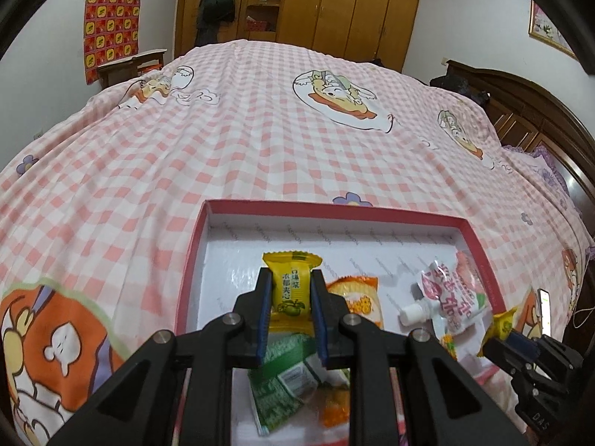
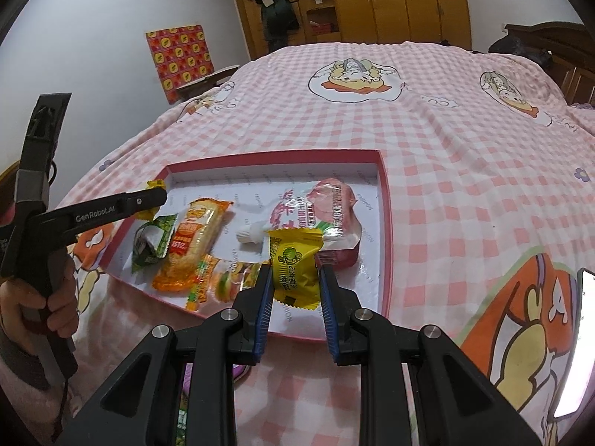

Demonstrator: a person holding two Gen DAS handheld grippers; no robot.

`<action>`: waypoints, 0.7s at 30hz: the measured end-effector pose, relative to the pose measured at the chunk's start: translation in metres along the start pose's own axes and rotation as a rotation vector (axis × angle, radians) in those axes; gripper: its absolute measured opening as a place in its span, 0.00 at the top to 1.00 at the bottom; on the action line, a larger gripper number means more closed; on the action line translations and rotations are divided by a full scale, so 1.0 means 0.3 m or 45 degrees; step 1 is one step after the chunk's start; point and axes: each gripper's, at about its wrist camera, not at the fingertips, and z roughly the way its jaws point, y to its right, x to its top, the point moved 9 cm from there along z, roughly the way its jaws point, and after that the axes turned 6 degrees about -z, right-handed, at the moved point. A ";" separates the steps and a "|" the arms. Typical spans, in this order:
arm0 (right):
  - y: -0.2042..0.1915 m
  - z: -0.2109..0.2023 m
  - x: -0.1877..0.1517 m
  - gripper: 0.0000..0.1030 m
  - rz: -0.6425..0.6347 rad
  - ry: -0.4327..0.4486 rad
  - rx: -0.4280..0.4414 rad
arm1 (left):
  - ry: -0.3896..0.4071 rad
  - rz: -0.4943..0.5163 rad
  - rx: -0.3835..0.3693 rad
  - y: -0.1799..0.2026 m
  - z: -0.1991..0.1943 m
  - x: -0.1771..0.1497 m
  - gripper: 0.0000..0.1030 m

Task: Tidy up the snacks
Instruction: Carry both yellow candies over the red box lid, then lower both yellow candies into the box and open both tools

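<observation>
Bedroom, white walls. Bed under a pink-and-white checked quilt (image 1: 260, 141) printed with cartoon bears and small purple flowers; wooden wardrobe (image 1: 353, 3) along the far wall, clothes hung at its left end; red-and-yellow patterned cloth (image 1: 111, 33) on the left wall; dark wooden headboard (image 1: 528, 111) at the bed's right edge.

Near edge of the bed: shallow red-rimmed box (image 2: 386, 200), white inside. Contents: pink spouted drink pouch (image 2: 319, 215) toward the right wall; orange cracker pack (image 2: 193, 238) and green sachet (image 2: 154, 239) toward the left wall; smaller gummy packs at the near rim.

Left gripper (image 1: 290, 290): blue pads pinched on a yellow wrapped snack (image 1: 292, 282), raised over the left half of the box.

Right gripper (image 2: 295, 282): fingers clamped on a second yellow snack (image 2: 293, 264), over the near right part of the box, just in front of the pouch.

Hand (image 2: 55, 297) on the left gripper's handle, at the bed's left edge.
</observation>
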 end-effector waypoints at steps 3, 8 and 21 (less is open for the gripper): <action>0.008 0.011 -0.005 0.75 0.009 -0.004 0.002 | -0.010 0.001 0.005 0.001 0.031 0.007 0.80; 0.012 0.027 -0.016 0.75 0.015 -0.013 0.009 | -0.019 0.006 0.022 0.002 0.070 0.013 0.80; 0.008 0.035 -0.026 0.75 0.015 -0.017 0.013 | 0.001 0.037 0.077 -0.001 0.073 0.023 0.63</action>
